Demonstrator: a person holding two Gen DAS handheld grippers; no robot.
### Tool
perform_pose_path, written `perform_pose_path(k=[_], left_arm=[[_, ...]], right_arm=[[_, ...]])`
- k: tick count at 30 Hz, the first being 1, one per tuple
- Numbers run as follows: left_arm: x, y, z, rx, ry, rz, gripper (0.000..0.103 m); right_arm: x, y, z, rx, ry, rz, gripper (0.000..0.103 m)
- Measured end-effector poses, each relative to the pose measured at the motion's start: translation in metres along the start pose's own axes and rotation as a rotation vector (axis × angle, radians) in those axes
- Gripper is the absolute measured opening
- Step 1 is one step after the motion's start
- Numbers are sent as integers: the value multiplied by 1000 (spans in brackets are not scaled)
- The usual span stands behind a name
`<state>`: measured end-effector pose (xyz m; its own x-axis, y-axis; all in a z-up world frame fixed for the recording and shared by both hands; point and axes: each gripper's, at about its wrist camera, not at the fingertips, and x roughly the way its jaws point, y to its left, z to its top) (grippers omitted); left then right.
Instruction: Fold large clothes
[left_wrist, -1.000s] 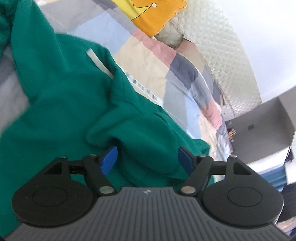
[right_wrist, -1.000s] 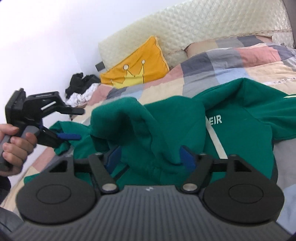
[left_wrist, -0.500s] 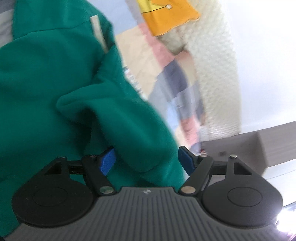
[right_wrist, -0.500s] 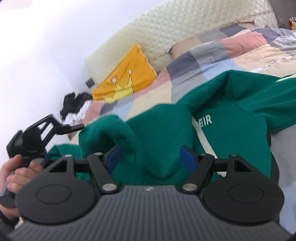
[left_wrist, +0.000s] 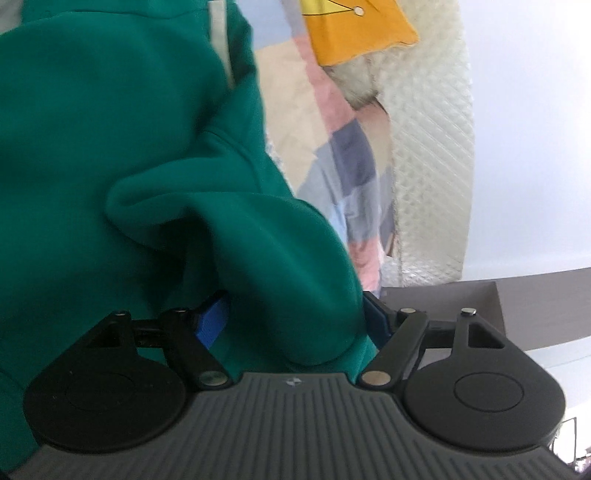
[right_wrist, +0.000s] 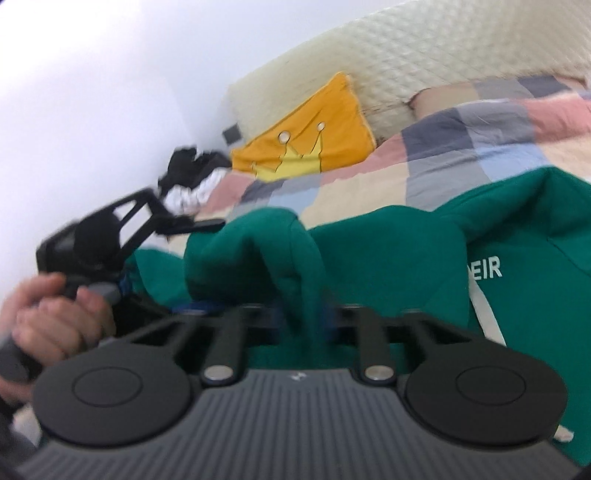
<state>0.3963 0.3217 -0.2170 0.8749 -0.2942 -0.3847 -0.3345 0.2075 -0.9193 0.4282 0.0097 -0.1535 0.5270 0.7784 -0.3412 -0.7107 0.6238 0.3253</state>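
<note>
patchwork bedding in pink, grey, blue and beige covers the bed (right_wrist: 461, 147), with a quilted cream headboard (right_wrist: 424, 55) against a white wall.

right gripper (right_wrist: 314, 317): the jaws are closing and stand nearly together, pinching a raised ridge of the green hoodie (right_wrist: 388, 251). the fabric rises from between the jaws into a folded peak just ahead of them. the blue pads are blurred and mostly covered by cloth.

left gripper (left_wrist: 295, 321): the jaws stand wide and are closing slightly. a thick rolled fold of the hoodie (left_wrist: 110, 147) fills the gap between them. the blue pad (left_wrist: 212, 321) on the left side is partly exposed beside the fold, and the opposite pad lies against the fold's edge. whether the pads press on the cloth cannot be told. in the right wrist view this gripper (right_wrist: 162, 236) appears at the left, held by a hand (right_wrist: 55, 314) around its handle, at the hoodie's left edge.

the hoodie lies spread across the bed, bunched at the middle. white lettering ending "eir" and a white drawcord (right_wrist: 484, 306) show on its right portion.

farther out, a yellow cushion (right_wrist: 306, 144) with a crown motif leans against the headboard. a heap of black and white clothes (right_wrist: 192, 177) lies near the wall corner. a grey-brown cabinet (left_wrist: 517, 306) stands beyond the bed in the left wrist view.
</note>
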Motion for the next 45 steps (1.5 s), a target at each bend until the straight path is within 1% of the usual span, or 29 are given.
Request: perform_pose_path(k=[1,2,4,6,7,9,11,13,16,19,21,23,24,26,28,31,32,34,35,36,37,38,39,40,41,42,43,45], left_arm=[[1,1,1,1,-2,20,64],[2,1,1,2,0,42,57],[-2,-1,0,24,3,70,27],[-12,-9,-4,73,-6,86,17],[-18,-12,-7,94,-11,97,14],[-34,-19,-15,165,-22,110,14],[-48,-26,-24,229,-26,147,13],[-59,-26,-32,264,-19,178,13],[-66,-19,-48,348,-19,294,13],[-67,-3,-63,355,3,404,13],[-65,5,-69,358,20,455,13],[-61,7,-71,381,24,493,13],[-59,6,-71,398,26,508,13],[-55,5,-76,433,30,536,13],[-52,3,-78,461,28,549,14],[-53,1,-79,470,28,552,16],[-54,0,-81,470,26,547,19],[-58,-4,-79,468,25,545,38],[-61,-5,-78,473,21,540,45],[-62,-8,-78,478,19,535,57],[-66,-10,-78,485,17,523,65],[-71,-14,-79,490,18,509,68],[-74,-17,-79,491,19,501,71],[-78,-20,-79,494,19,494,72],[-82,-23,-80,501,19,491,72],[-85,-26,-80,512,13,493,74],[-88,-31,-81,525,-2,492,76],[-98,-41,-81,546,-39,487,76]], right_arm=[[-1,4,-1,-30,1,-4,12],[-3,8,-1,-58,-3,4,12],[-10,18,1,-108,-9,14,11],[-18,27,3,-153,-16,10,11],[-22,30,3,-169,-13,8,11],[-30,38,1,-204,-4,0,11],[-38,43,-3,-231,14,-10,11],[-45,50,-9,-263,34,-13,11],[-45,62,-19,-326,90,-23,11],[-33,66,-32,-328,180,-31,11],[-22,64,-42,-310,255,-39,11],[-13,63,-50,-298,320,-43,11],[-12,64,-53,-304,329,-48,11],[-14,65,-55,-304,330,-54,11],[-16,63,-55,-277,327,-54,11],[-21,58,-54,-227,317,-50,12],[-24,57,-53,-205,311,-47,12],[-31,53,-50,-160,304,-42,14],[-34,50,-48,-136,299,-36,15],[-37,48,-47,-110,293,-31,19],[-41,45,-45,-78,284,-27,23],[-44,43,-43,-51,279,-25,26],[-48,41,-41,-29,273,-23,33],[-51,40,-39,-14,267,-24,42],[-55,39,-37,4,255,-21,48],[-59,37,-35,23,244,-16,60],[-63,35,-32,45,230,-6,63],[-70,32,-26,67,203,4,63]])
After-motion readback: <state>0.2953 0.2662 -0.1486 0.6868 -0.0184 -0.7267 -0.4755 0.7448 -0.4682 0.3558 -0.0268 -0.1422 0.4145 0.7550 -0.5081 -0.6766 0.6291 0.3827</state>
